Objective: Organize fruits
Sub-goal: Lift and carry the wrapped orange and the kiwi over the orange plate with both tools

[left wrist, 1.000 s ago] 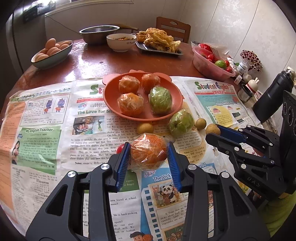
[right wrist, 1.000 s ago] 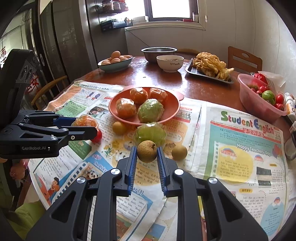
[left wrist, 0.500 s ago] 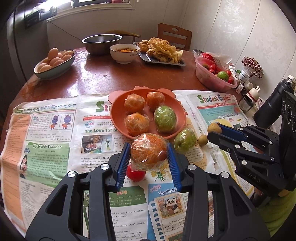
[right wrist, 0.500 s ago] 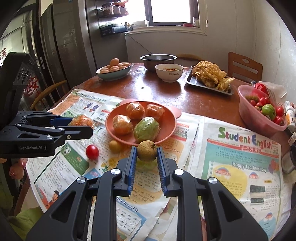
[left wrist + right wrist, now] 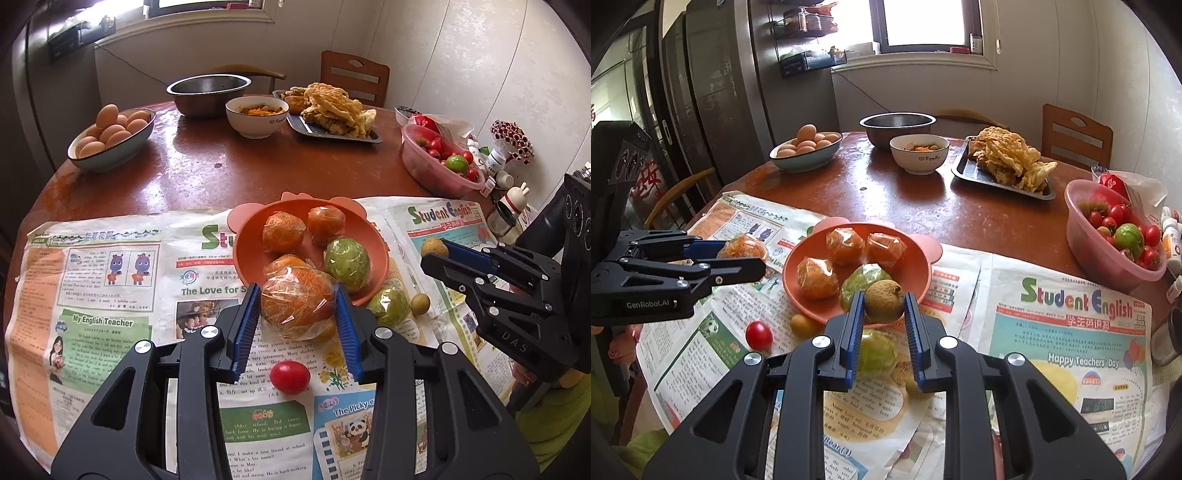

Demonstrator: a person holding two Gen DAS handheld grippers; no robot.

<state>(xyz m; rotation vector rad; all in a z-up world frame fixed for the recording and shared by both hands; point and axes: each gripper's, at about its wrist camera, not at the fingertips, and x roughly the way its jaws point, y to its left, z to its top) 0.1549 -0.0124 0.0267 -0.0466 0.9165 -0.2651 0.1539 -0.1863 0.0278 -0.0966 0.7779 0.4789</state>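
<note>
Indoors, newspaper (image 5: pixel 110 295) over brown table (image 5: pixel 229 170), kitchen

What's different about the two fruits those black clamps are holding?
The wrapped orange in the left gripper is orange and sealed in clear film; the brown fruit in the right gripper is dull tan and bare. The wrapped orange is clearly bigger, filling wide-set fingers, while the brown fruit sits between narrower ones. Both are roundish and held above the newspaper near the orange plate.
</note>
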